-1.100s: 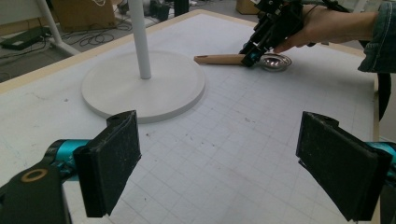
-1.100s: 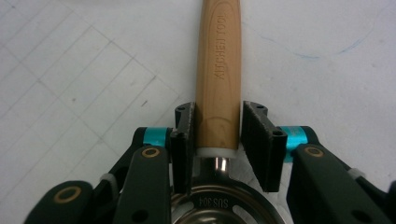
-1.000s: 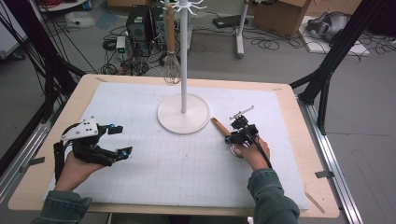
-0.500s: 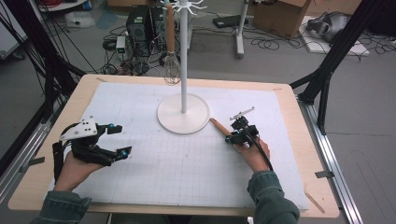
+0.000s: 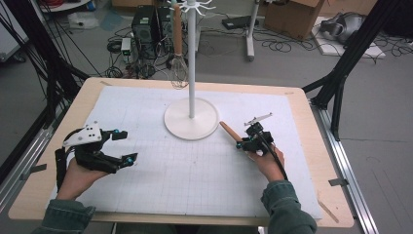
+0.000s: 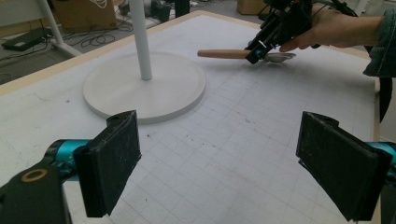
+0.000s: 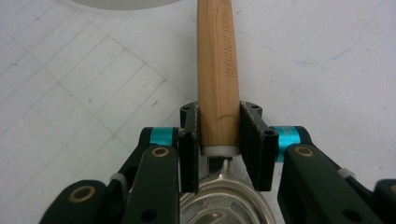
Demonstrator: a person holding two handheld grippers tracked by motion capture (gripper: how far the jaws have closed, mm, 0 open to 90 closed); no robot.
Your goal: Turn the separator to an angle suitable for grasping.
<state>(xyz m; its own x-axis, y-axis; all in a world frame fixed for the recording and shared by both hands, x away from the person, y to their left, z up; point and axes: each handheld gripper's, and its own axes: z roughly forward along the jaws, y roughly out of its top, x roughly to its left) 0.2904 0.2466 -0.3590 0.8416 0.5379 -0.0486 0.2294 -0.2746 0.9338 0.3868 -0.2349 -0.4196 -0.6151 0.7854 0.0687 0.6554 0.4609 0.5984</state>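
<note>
While the left tongs hovered near the surface's left edge with their jaws spread wide and nothing between them, a white stand with a whisk hanging from its top stood toward the far middle. Just right of the stand's base, toward the right edge, the right tongs had just been closing and were clamped on the wooden handle of a metal spoon, its handle pointing at the base and its bowl beside the right hand.
</note>
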